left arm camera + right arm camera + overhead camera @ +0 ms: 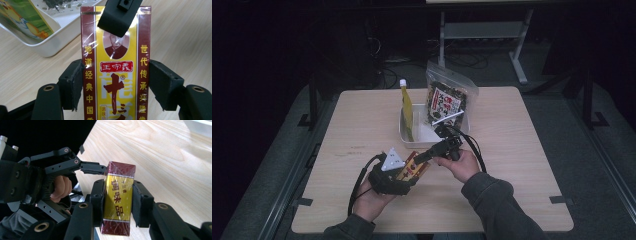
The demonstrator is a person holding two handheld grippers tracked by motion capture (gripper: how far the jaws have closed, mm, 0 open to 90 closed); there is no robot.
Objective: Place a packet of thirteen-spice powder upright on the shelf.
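Note:
A red and yellow box (414, 170) with Chinese lettering is held above the table's front middle by both grippers. My left gripper (408, 175) is shut on the box's long sides. In the left gripper view the box (116, 67) sits between both pads (75, 82), and a jaw of the other gripper covers its top end. My right gripper (422, 158) comes in from the right, shut on the box's far end. In the right gripper view its pads (98, 197) press the narrow faces of the box (121, 172), and the left gripper (60, 165) touches the box from the left.
A white tray (403, 131) stands behind the grippers at the table's (522, 165) middle. It holds an upright yellow pouch (407, 107) with a white cap and a clear bag of dark seaweed (446, 100). The tray's (50, 47) corner lies close ahead of the left gripper.

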